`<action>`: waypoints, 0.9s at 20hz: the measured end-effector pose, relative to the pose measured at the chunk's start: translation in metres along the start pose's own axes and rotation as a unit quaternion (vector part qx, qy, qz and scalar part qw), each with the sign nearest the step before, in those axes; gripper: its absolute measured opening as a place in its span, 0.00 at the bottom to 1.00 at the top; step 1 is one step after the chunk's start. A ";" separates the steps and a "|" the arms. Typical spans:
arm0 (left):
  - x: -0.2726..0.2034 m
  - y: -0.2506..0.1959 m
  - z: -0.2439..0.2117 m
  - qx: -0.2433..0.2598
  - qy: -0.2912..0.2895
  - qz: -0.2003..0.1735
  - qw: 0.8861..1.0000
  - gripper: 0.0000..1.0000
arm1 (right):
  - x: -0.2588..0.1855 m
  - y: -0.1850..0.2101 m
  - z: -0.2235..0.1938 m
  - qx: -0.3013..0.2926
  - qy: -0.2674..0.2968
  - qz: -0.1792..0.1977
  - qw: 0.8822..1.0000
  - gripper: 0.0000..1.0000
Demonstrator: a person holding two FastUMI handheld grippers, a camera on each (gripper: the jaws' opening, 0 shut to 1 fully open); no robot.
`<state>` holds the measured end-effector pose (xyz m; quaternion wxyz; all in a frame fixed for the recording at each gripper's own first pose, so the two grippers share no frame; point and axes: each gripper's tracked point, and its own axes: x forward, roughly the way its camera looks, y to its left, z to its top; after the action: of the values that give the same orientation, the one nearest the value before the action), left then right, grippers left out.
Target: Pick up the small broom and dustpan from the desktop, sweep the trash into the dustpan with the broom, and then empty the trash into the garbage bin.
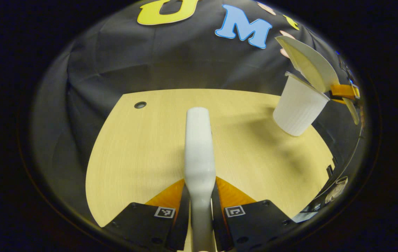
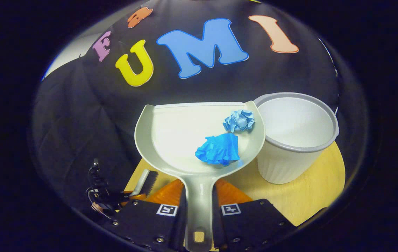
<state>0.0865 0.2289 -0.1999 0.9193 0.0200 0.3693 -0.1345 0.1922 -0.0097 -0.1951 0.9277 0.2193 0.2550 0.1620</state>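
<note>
— What's the right tool [image 2: 199,213] got?
— Both its fingers clamp the dustpan [image 2: 185,136] by the handle. The pan is lifted, its rim just beside the white garbage bin [image 2: 290,154], which stands on the tabletop [image 2: 318,189]. Two crumpled blue scraps lie in it, the darker wad [image 2: 219,149] and the paler ball [image 2: 239,121] nearer the bin.
— And the left tool [image 1: 199,210]?
— Closed on the broom [image 1: 199,150] handle, held above the wooden top. From there the tilted pan sits over the bin at far right
</note>
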 end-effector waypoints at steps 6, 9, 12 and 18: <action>-0.004 -0.015 -0.004 0.015 0.002 -0.004 1.000 0.39 | -0.010 -0.008 0.048 0.178 -0.071 0.062 0.980 0.31; -0.004 -0.027 -0.006 0.024 0.003 -0.010 1.000 0.39 | -0.017 -0.020 0.059 0.264 -0.092 0.081 0.957 0.31; -0.002 -0.042 -0.008 0.028 0.005 -0.017 0.999 0.39 | -0.030 -0.036 0.065 0.346 -0.117 0.113 0.924 0.30; -0.004 -0.067 -0.014 0.036 0.010 -0.025 0.999 0.39 | -0.041 -0.054 0.069 0.465 -0.151 0.186 0.852 0.30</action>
<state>0.0563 0.1677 -0.2032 0.9107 0.0457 0.3735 -0.1703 0.2062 -0.0955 -0.1518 0.6974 0.6898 0.1114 0.1589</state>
